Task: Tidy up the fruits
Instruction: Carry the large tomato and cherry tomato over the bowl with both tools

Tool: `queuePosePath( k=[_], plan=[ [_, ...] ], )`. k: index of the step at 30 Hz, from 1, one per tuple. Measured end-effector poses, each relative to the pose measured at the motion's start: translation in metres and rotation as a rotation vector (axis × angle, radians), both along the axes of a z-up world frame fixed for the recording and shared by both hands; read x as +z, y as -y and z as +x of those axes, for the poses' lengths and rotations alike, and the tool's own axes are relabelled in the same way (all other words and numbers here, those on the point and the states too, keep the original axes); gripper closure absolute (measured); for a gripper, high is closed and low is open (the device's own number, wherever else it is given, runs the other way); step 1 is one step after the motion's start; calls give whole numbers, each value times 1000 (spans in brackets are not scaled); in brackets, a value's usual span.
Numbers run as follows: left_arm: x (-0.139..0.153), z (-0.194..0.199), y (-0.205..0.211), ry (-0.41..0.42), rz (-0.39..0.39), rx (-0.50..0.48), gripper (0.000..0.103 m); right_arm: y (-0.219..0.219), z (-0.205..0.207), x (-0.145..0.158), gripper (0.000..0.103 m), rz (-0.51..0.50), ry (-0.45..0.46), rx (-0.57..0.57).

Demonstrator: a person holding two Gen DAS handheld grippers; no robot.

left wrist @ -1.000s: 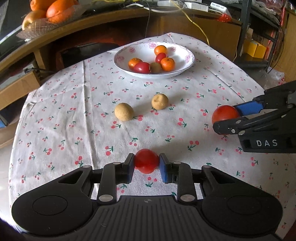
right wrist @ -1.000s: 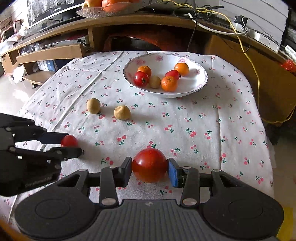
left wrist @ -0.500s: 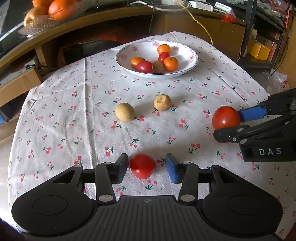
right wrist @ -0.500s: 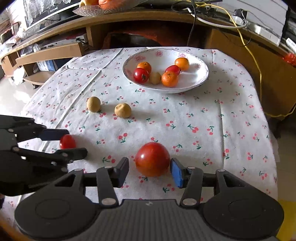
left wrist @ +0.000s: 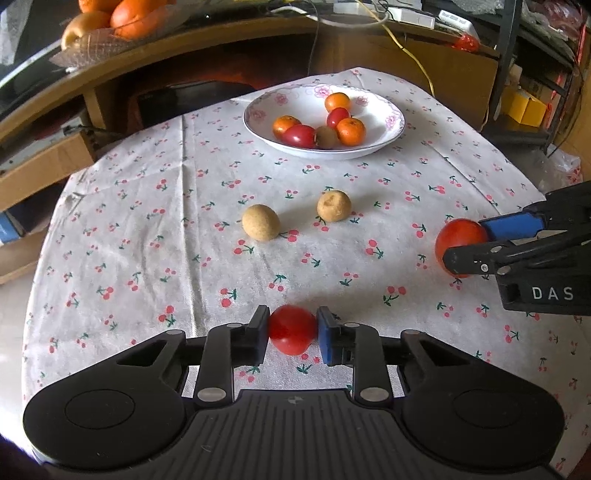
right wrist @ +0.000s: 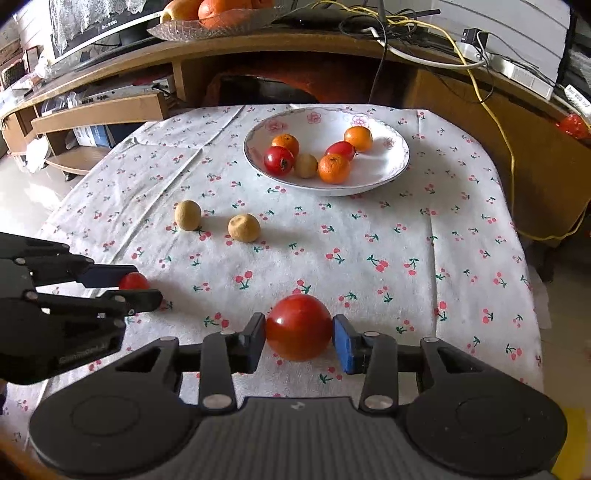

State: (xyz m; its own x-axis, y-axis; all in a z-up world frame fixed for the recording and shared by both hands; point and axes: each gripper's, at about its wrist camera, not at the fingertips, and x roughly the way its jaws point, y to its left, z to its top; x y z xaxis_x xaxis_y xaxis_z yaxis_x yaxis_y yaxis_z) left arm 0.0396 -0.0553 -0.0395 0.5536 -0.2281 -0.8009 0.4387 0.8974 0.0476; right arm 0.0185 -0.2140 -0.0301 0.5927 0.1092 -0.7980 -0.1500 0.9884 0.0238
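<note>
Cherry-print cloth (left wrist: 207, 221) is seen covering the counter, with a wooden shelf unit (right wrist: 332, 51) behind it carrying a glass dish of oranges (right wrist: 221, 18) and trailing cables.

Landmark: white floral bowl (left wrist: 384, 140) at the far side of the counter. Inside it are counted three oranges, two red tomatoes and one brownish fruit.

Two brown round fruits are noted on the cloth on the near side of the bowl, apart from each other: one (left wrist: 260, 222) further toward the left gripper's side, the other (left wrist: 334, 205) closer to the bowl.

Left gripper (left wrist: 292, 328): well nearer than the bowl and the brown fruits. Its pads are closed narrowly against both sides of a small tomato (left wrist: 291, 328). In the right wrist view the same small tomato (right wrist: 133, 281) is seen between the left gripper's fingers (right wrist: 136, 297), low over the cloth; whether it is lifted off the cloth cannot be told.

Right gripper (right wrist: 299, 332): also on the near side of the bowl. A large tomato (right wrist: 298, 326) is recorded between its pads. The left pad appears to be touching the fruit; a thin gap is seen at the blue right pad (right wrist: 341, 341), so the grip is not fully closed. The large tomato appears to rest on the cloth.
</note>
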Motion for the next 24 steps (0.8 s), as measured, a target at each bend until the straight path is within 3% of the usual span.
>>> queuePosePath(
  k=[11, 24],
  plan=[
    [24, 20, 12, 43, -40, 5, 69, 0, 8, 23, 65, 53, 71, -17],
    [39, 74, 42, 73, -75, -17, 68, 16, 59, 33, 65, 77, 115, -68]
  ],
)
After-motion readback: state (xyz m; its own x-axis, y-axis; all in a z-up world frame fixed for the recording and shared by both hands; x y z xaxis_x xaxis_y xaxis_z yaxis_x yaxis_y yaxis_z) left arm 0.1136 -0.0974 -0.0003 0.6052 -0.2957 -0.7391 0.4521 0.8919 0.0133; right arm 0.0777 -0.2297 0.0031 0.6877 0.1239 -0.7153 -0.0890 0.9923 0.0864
